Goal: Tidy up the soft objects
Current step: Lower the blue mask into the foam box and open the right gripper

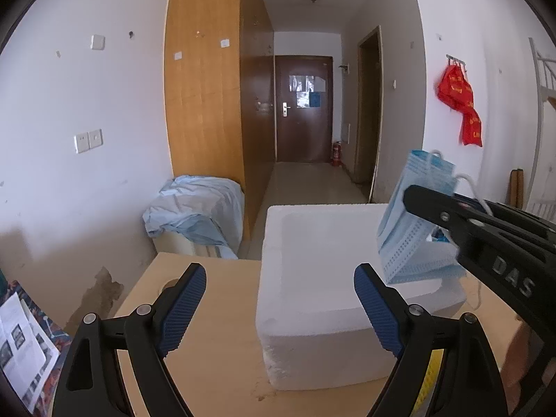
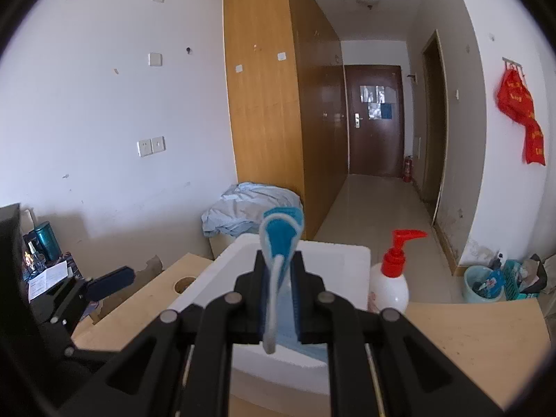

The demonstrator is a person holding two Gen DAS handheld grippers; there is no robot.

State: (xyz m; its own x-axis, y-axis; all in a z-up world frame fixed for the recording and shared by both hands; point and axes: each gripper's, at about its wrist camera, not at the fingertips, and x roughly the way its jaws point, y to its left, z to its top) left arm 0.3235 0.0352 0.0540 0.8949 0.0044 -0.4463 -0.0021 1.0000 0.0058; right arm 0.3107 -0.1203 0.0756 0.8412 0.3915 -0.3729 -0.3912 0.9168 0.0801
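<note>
White pump bottle [image 2: 388,283] beside foam box [image 2: 333,260]

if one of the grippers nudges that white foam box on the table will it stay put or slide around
The white foam box would probably slide easily: it looks like light polystyrene, looks nearly empty, and rests on a smooth wooden table. Its broad, low shape makes tipping unlikely. The crumbly lower corner suggests that a hard pinch from the open left gripper could dent it.

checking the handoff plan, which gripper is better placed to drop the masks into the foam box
Right. The right gripper is shut on the blue face masks and holds them over the white foam box. The left gripper is open with nothing between its fingers, in front of the box's near side.
</note>
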